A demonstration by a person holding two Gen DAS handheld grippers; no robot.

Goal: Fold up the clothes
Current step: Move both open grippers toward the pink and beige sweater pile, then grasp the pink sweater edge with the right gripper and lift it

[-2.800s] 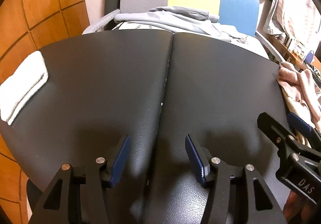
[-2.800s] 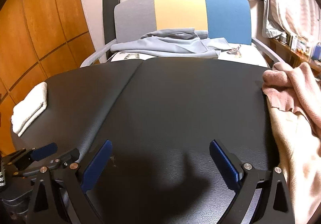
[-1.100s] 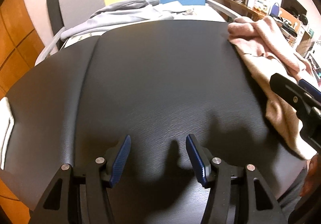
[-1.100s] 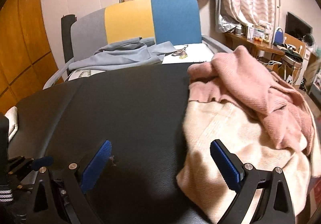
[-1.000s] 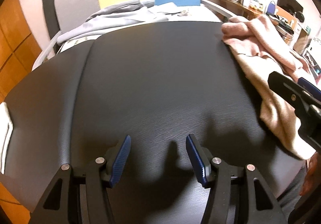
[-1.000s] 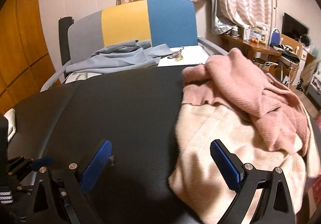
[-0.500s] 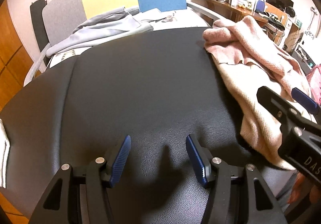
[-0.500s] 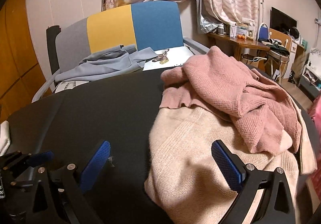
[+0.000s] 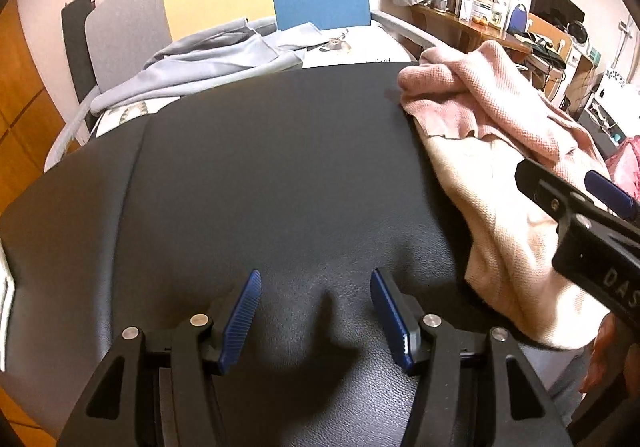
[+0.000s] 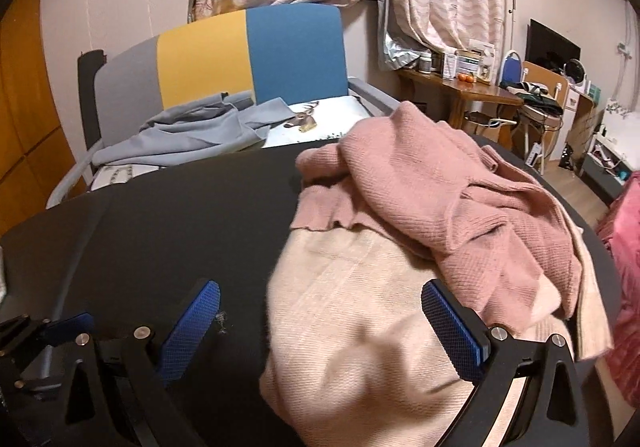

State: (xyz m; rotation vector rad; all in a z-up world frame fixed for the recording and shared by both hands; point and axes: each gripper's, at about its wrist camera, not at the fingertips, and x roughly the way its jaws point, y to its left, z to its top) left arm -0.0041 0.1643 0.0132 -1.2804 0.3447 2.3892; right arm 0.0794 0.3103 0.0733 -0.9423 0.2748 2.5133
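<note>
A cream knit garment (image 10: 360,327) lies on the right part of the black table (image 10: 180,215), with a crumpled pink knit sweater (image 10: 460,183) piled on top of it. My right gripper (image 10: 320,323) hovers open just above the cream garment's near left edge, nothing between its fingers. In the left wrist view the same cream garment (image 9: 492,215) and pink sweater (image 9: 480,99) sit at the right. My left gripper (image 9: 316,311) is open over bare black table (image 9: 260,167), left of the clothes. The right gripper's body (image 9: 580,231) shows at that view's right edge.
Beyond the table stands a grey, yellow and blue chair (image 10: 240,55) with a grey garment (image 10: 192,131) draped on its seat. A folded white cloth (image 9: 6,287) lies at the table's far left edge. A desk (image 10: 472,91) and clutter fill the room at the right.
Both grippers have swung to the right across the table. The pile of cream and pink clothes has come into the middle of the right wrist view. Both stayed open.
</note>
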